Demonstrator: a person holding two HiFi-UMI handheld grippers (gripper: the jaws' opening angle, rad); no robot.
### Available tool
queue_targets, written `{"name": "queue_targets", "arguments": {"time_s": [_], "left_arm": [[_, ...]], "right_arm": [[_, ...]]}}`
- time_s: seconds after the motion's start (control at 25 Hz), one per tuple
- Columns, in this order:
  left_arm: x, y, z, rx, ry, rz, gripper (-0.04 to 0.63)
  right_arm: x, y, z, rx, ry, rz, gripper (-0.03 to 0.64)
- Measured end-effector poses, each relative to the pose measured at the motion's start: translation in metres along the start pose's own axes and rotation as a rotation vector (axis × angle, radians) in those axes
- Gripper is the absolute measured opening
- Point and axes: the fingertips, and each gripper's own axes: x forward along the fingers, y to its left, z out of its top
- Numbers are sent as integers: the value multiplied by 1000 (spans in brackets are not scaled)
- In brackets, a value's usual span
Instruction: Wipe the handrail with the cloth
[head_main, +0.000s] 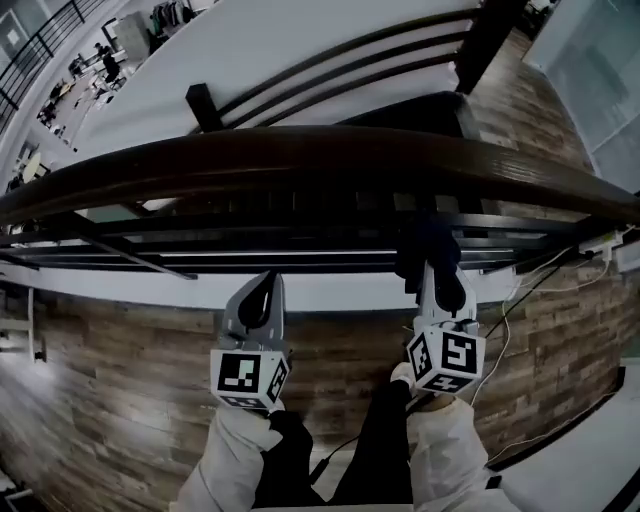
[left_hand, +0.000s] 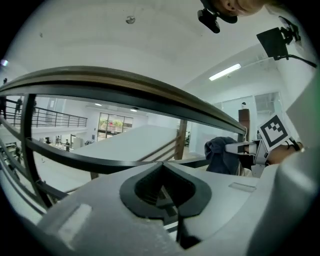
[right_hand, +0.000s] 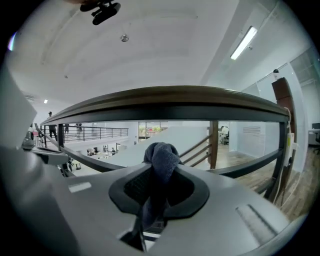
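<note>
Clamped in my right gripper (right_hand: 159, 170) is a dark grey-blue cloth (right_hand: 162, 156). The jaws are closed on its middle, so a bunched fold stands up past the tips and the rest hangs down between them. From the head view the same cloth (head_main: 428, 248) sticks out ahead of the right gripper (head_main: 436, 275), in front of the thin black metal rails (head_main: 300, 255) of the balustrade.

My left gripper (left_hand: 162, 186) has its jaws brought together with nothing between them. It sits level with the right one and well apart from it (head_main: 262, 292). From its own camera I can see the cloth (left_hand: 220, 154) off to the right.

Above both grippers runs the dark, rounded wooden handrail (right_hand: 175, 97), curving across the whole width of the head view (head_main: 300, 155). The cloth is below it and not touching it; there is clear space between the fold and the rail's underside.

White sleeves (head_main: 228, 450) cover my forearms. Under me lies a brown wood-plank floor (head_main: 100, 380), with a white cable (head_main: 500, 345) trailing along it on my right.
</note>
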Motion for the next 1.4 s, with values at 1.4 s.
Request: {"name": "queue_targets", "arguments": {"time_s": [1.4], "left_arm": [[-192,449,-103,-191,16,492,-2]], "right_arm": [[116,664,-134,-109,222,704,64]]}}
